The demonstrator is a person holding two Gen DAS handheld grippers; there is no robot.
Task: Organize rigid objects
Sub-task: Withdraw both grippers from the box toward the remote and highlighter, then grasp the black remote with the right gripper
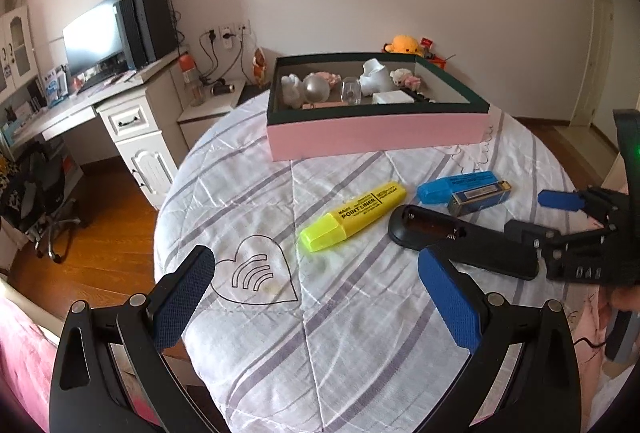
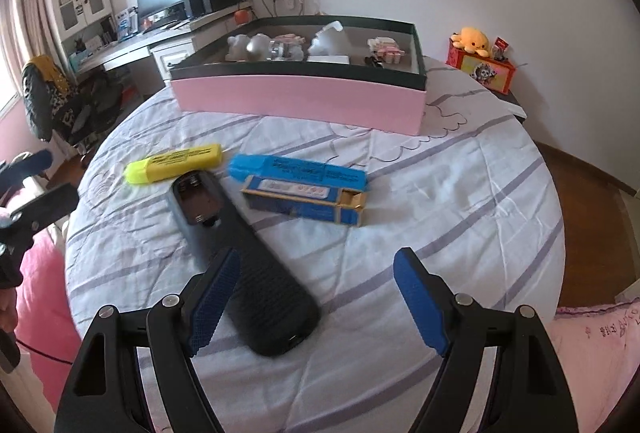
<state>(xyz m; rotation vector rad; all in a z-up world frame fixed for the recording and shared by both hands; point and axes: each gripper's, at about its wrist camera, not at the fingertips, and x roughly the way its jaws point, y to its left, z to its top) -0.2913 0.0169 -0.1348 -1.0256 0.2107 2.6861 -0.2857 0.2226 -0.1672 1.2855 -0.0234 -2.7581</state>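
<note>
A yellow highlighter [image 1: 352, 215] [image 2: 174, 162], a blue highlighter [image 1: 456, 184] [image 2: 298, 171], a small blue and gold box [image 1: 480, 196] [image 2: 306, 204] and a black remote control [image 1: 464, 241] [image 2: 244, 261] with its battery bay uncovered lie on the striped bedspread. The pink box [image 1: 376, 131] [image 2: 300, 99] behind them holds several white figurines and glass pieces. My left gripper [image 1: 316, 293] is open and empty above the heart drawing. My right gripper [image 2: 316, 297] is open, its jaws around the near end of the remote; it also shows in the left wrist view [image 1: 560, 209].
A white desk [image 1: 80, 105] with a monitor and an office chair [image 1: 44, 193] stand to the left over a wooden floor. A yellow plush [image 2: 474, 39] sits on a red box at the back right. The bed edge curves close on both sides.
</note>
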